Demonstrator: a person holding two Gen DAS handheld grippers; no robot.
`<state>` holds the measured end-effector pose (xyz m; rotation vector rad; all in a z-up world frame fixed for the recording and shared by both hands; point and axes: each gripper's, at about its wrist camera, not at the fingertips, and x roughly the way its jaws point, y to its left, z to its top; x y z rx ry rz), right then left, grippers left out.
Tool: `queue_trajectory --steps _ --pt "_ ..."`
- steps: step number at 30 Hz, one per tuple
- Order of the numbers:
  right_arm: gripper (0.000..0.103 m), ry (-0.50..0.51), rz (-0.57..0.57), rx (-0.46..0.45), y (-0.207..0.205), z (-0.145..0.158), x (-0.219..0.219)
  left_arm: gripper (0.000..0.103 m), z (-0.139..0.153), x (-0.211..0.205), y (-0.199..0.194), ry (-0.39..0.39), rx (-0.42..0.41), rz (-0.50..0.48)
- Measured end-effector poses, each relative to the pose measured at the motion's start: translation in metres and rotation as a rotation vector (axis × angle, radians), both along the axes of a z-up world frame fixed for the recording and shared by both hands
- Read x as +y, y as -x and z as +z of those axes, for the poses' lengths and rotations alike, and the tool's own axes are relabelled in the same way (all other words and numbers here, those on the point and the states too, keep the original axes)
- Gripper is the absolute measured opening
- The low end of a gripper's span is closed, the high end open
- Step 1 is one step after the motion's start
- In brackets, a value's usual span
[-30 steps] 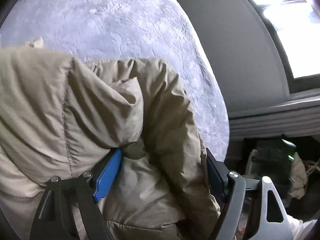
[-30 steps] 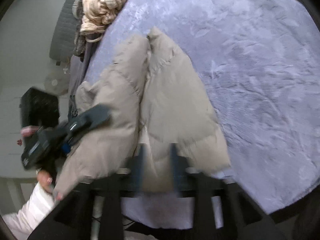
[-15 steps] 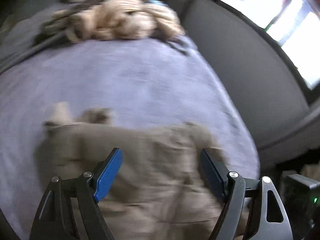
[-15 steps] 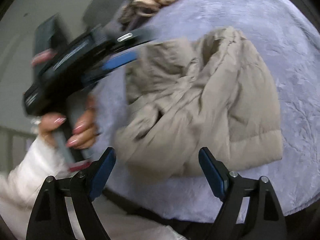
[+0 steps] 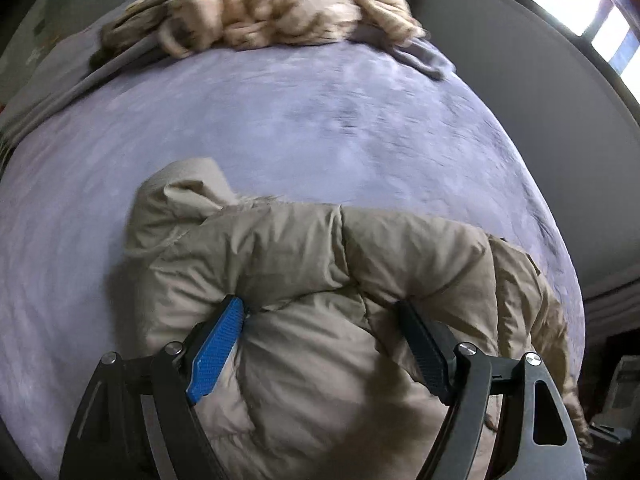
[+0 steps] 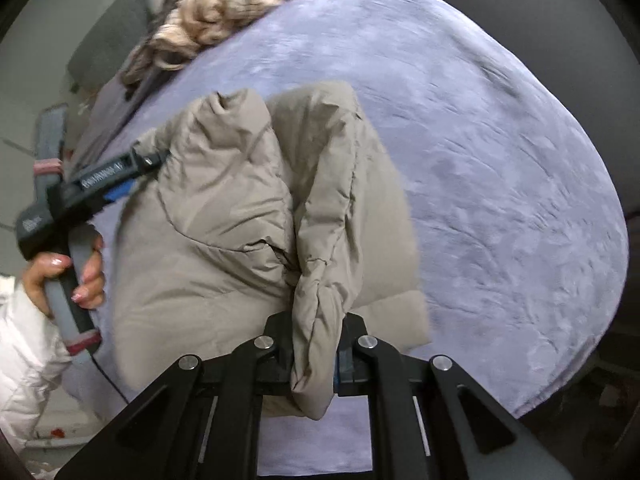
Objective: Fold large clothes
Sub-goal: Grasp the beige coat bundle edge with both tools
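A beige puffer jacket (image 5: 320, 264) lies bunched on a lilac blanket (image 5: 320, 120) that covers the bed. My left gripper (image 5: 320, 312) is open, its fingers pressed into a thick fold of the jacket. It also shows in the right wrist view (image 6: 148, 160), at the jacket's left edge. My right gripper (image 6: 314, 344) is shut on a bunched edge of the jacket (image 6: 316, 240) and lifts that part up from the blanket (image 6: 500, 160).
A heap of cream knitted and dark clothes (image 5: 280, 4) lies at the far end of the bed, seen also in the right wrist view (image 6: 224, 12). A grey wall (image 5: 520, 92) runs along the bed's right side. The person's hand (image 6: 80, 276) holds the left gripper's handle.
Both grippers let go of the jacket half a second ago. Now the right one has shut on a bunched edge, and the left one is open against a fold.
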<state>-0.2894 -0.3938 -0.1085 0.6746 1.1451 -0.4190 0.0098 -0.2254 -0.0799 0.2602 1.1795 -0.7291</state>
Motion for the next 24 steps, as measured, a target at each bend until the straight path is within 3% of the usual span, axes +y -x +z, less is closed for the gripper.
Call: queue_trajectory --steps 5,9,10,12,15,18,22,23,24 --pt "0.013 -0.021 -0.056 0.055 0.009 -0.043 -0.031 0.083 -0.008 -0.035 0.016 -0.018 -0.022 -0.051" --pt "0.023 -0.151 -0.088 0.054 0.015 -0.068 -0.050 0.083 -0.012 -0.038 0.019 -0.047 -0.042 -0.057" --pt "0.026 -0.194 -0.099 0.044 0.020 -0.065 -0.056 0.083 -0.013 -0.037 0.017 -0.046 -0.038 -0.053" --pt "0.042 -0.202 -0.116 0.025 0.031 -0.048 -0.067 0.083 -0.014 -0.034 0.013 -0.042 -0.028 -0.037" --pt "0.049 -0.151 -0.115 -0.074 0.042 -0.008 -0.078 0.084 -0.016 -0.033 0.010 -0.034 -0.023 -0.026" --pt "0.060 -0.134 -0.075 -0.153 0.024 0.012 -0.087 0.085 -0.016 -0.034 0.012 -0.038 -0.029 -0.025" --pt "0.060 -0.142 -0.031 -0.197 -0.033 0.011 -0.092 0.085 -0.015 -0.032 0.012 -0.040 -0.029 -0.016" --pt "0.053 -0.140 -0.026 -0.195 -0.046 0.006 -0.093 0.085 -0.015 -0.031 0.012 -0.038 -0.030 -0.014" --pt "0.033 -0.137 -0.025 -0.193 -0.060 -0.001 -0.094 0.085 -0.016 -0.031 0.012 -0.037 -0.033 -0.013"
